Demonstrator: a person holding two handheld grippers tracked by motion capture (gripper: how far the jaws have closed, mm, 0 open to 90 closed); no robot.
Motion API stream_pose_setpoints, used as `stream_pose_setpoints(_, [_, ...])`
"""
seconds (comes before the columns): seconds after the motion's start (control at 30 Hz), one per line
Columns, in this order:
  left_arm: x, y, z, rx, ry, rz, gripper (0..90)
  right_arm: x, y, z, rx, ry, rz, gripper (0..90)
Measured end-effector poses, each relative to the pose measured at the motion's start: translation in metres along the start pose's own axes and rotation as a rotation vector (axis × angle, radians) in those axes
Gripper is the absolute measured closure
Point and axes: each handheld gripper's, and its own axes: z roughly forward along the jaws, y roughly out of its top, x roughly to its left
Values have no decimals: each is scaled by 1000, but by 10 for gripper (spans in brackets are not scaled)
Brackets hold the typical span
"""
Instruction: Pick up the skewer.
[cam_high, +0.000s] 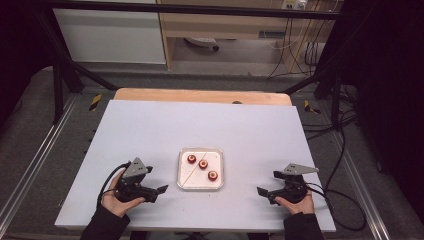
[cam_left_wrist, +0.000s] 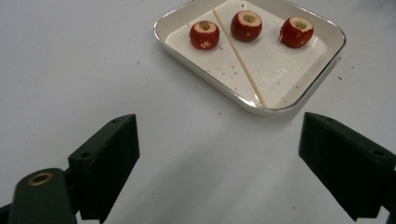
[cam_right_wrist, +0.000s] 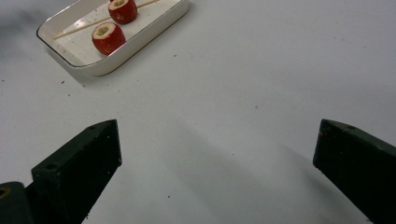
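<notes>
White tray (cam_high: 218, 156) holds three red cored fruits (cam_high: 203, 164) and a wooden skewer (cam_high: 192, 168), crumbs around. My left gripper (cam_high: 159, 191) and right gripper (cam_high: 262, 192) gape wide, empty.

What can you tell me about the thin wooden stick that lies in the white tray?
The stick is thin, straight and pale, like wood or bamboo. It lies flat and slantwise on the floor of the white tray, running almost from one side to the other. In the left gripper view it passes between the red cored fruits: one fruit on one side, two on the other. Whether it touches a fruit I cannot tell. Crumbs lie around it. Neither tool holds it.
</notes>
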Motion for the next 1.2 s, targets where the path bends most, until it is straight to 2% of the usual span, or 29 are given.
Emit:
stream_pose_setpoints(0.37, [-14, 29, 23, 21, 3, 23, 128, 0, 0, 0, 1, 1, 1, 15])
stream_pose_setpoints(0.6, [-22, 42, 45, 69, 15, 15, 164, 0, 0, 0, 3, 1, 1, 15])
stream_pose_setpoints(0.87, [-30, 53, 68, 105, 29, -2, 270, 0, 0, 0, 3, 2, 0, 15])
stream_pose_setpoints(1.07, [-31, 51, 79, 132, 44, -17, 427, 0, 0, 0, 4, 4, -1, 15])
stream_pose_setpoints(1.2, [-32, 47, 82, 131, 49, -35, 533, 0, 0, 0, 3, 6, 0, 15])
